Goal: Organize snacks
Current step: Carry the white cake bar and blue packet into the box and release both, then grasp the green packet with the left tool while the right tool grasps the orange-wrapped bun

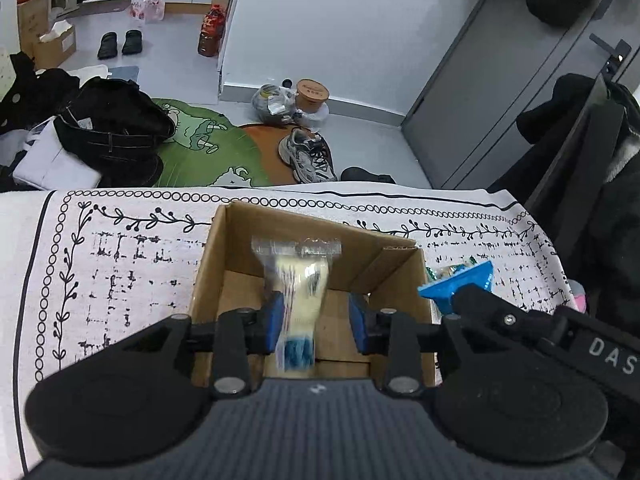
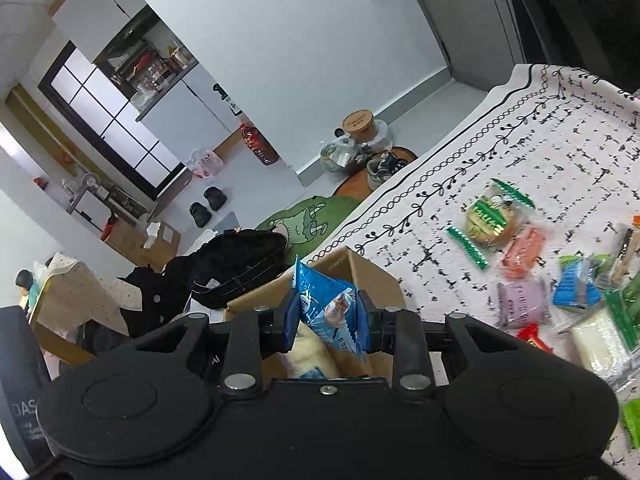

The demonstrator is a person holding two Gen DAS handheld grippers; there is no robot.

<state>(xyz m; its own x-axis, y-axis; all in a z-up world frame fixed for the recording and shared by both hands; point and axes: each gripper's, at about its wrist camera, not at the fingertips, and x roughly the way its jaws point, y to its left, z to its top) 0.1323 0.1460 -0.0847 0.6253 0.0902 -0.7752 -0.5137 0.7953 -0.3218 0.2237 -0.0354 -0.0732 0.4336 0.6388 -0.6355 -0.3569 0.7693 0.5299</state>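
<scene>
Left gripper (image 1: pixel 314 322): jaws parted, pale wrapped snack (image 1: pixel 298 300) loose between them, over the cardboard box (image 1: pixel 208 264).
Right gripper (image 2: pixel 330 326): clamped on blue snack packet (image 2: pixel 330 308), at box's edge.
Tip: release only once above box's floor.

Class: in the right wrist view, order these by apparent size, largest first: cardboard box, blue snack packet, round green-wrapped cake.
1. cardboard box
2. blue snack packet, enlarged by nearness
3. round green-wrapped cake

Sneakers (image 1: pixel 308 156), black slippers (image 1: pixel 119 43) and a green rug (image 1: pixel 208 152) on the floor.
</scene>
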